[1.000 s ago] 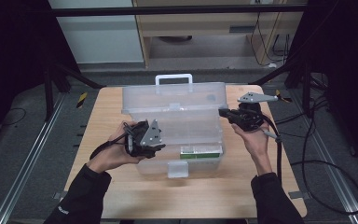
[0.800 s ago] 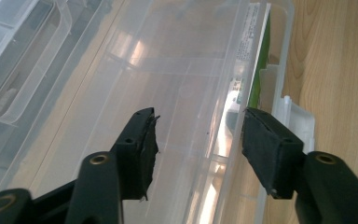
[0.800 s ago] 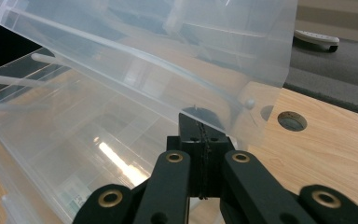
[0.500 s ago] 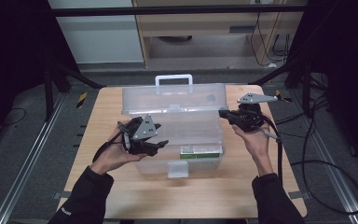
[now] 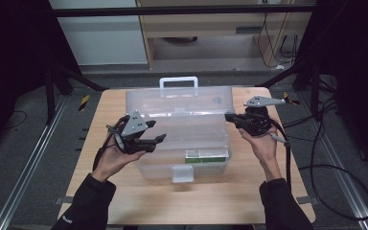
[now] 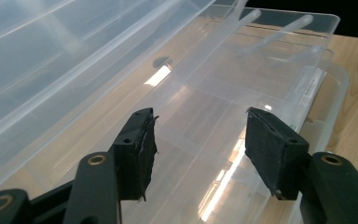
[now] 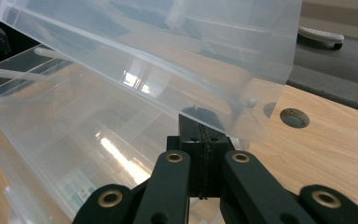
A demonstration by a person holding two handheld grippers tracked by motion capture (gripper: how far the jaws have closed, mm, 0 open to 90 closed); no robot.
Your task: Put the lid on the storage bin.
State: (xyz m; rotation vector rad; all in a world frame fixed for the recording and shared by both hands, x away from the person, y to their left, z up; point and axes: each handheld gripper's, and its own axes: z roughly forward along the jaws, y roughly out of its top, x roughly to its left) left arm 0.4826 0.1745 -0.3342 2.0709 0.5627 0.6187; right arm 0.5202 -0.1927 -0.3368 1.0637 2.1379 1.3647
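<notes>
Keep the left gripper (image 5: 155, 139) jaws apart and empty, having just widened, over the clear plastic lidded storage box (image 5: 191, 153) at centre of the wooden table (image 5: 239, 201). Farther on, the right gripper (image 7: 200, 140), jaws pressed together, props the raised translucent lid (image 7: 168, 42); hold steady.

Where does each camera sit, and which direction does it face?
High view: above the person's side, facing forward and down on the table; forearms, both hands, left gripper, right gripper.
Left gripper view: on that gripper, jaws open, facing into the box.
Right gripper view: on that gripper, jaws shut, under the lid.
All share the box.
</notes>
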